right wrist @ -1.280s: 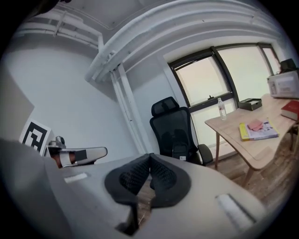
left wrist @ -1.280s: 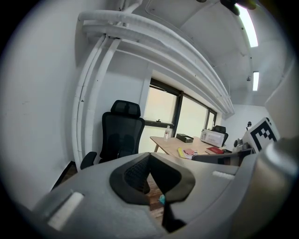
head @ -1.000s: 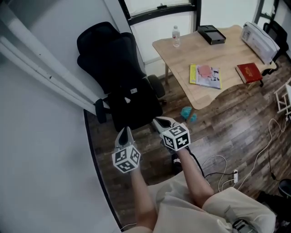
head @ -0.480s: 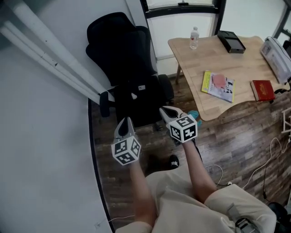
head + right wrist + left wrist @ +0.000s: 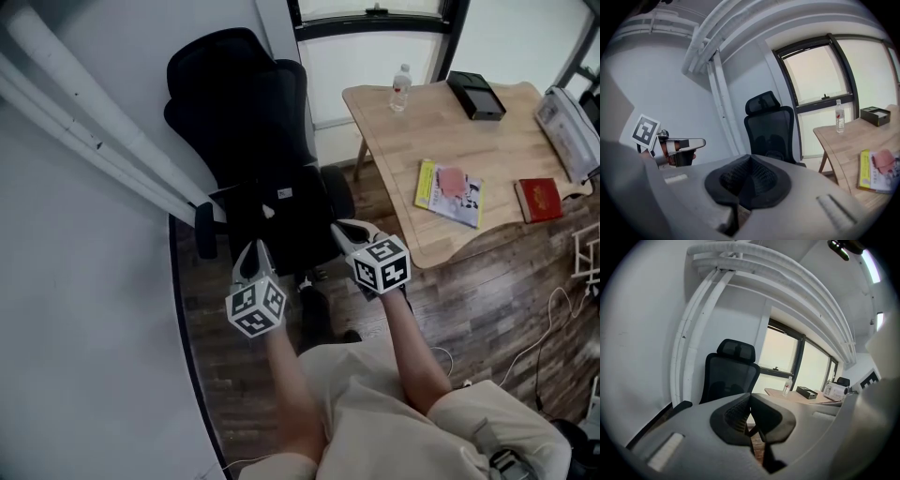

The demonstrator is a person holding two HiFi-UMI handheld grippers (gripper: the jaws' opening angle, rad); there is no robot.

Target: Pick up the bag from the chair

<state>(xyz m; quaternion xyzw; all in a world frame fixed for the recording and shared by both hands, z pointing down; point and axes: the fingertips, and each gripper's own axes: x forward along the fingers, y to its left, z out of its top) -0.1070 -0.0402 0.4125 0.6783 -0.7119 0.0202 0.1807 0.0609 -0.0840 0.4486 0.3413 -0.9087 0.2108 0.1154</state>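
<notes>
Hovering clenched and empty, left tongs [image 5: 252,253], right tongs [image 5: 340,229], near front edge of chair [image 5: 246,105]

Daylight floods in through the window [image 5: 820,70] beyond the fingertips, and its panes are blown out to pale glare in both gripper views. Against it the black chair [image 5: 248,122] is nearly a silhouette, and the dark bag [image 5: 274,217] on its seat hardly separates from it. A ceiling light [image 5: 871,266] flares high to the right of the fingers of the left gripper [image 5: 750,395]. Both gripper views bulge, ringed in black, and the nearest pads [image 5: 740,180] are soft. The head view is even and crisp.
</notes>
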